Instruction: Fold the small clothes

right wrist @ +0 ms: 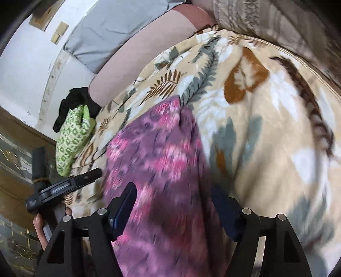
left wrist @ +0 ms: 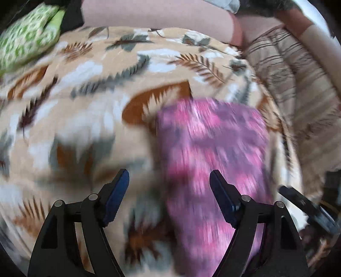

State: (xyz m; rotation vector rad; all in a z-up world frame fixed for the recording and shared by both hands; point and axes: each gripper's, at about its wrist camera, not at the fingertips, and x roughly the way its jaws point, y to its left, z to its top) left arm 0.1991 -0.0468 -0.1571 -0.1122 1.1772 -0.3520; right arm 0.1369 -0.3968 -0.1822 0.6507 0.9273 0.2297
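Observation:
A pink and purple patterned garment (left wrist: 213,153) lies folded into a long strip on a beige leaf-print blanket (left wrist: 89,85). It also shows in the right wrist view (right wrist: 162,170). My left gripper (left wrist: 169,181) is open and empty, just above the garment's left edge near its close end. My right gripper (right wrist: 173,198) is open and empty, with its jaws on either side of the garment's near part. The left gripper shows from the side in the right wrist view (right wrist: 70,183). Both views are blurred.
A green and white patterned cloth (left wrist: 27,38) lies at the far left of the blanket, with a black garment (right wrist: 74,102) beside it. A pink pillow (left wrist: 149,15) and a striped cushion (left wrist: 294,89) line the back. A wooden panel (right wrist: 12,170) stands beside the bed.

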